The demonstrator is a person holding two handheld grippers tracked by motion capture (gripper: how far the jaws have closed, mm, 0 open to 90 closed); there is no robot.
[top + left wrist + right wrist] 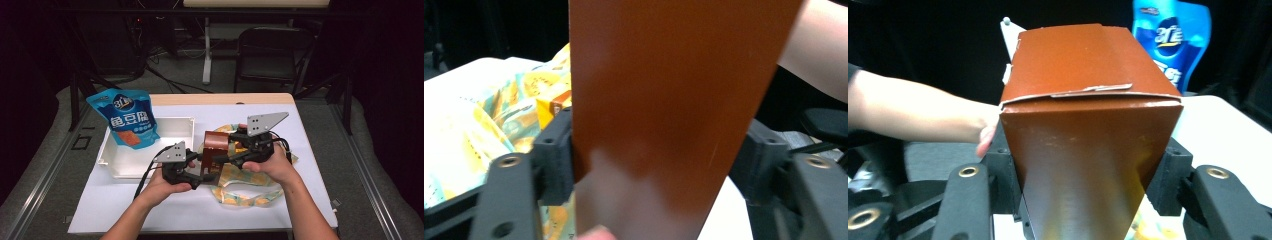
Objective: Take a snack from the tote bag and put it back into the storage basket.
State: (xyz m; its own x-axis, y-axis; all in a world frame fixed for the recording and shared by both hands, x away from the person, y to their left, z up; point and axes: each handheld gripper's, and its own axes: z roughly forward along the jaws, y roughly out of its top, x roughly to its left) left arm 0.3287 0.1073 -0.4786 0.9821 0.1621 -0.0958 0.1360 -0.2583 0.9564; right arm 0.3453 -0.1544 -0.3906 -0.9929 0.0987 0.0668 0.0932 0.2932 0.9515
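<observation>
Brown card, smooth and glossy: the box (1088, 125) stands between my two claws, above the patterned bag (240, 192) near the middle of the table. My right claw (1083, 180) clamps its flat sides; my left claw (659, 165) pinches it too. It seems light, stiff but crushable, so I'd grip the flat walls gently.

Box (214, 150) btwn both grippers, over bag (240, 185); tray (150, 132) to left w/ pouch (125, 117) inside.
</observation>
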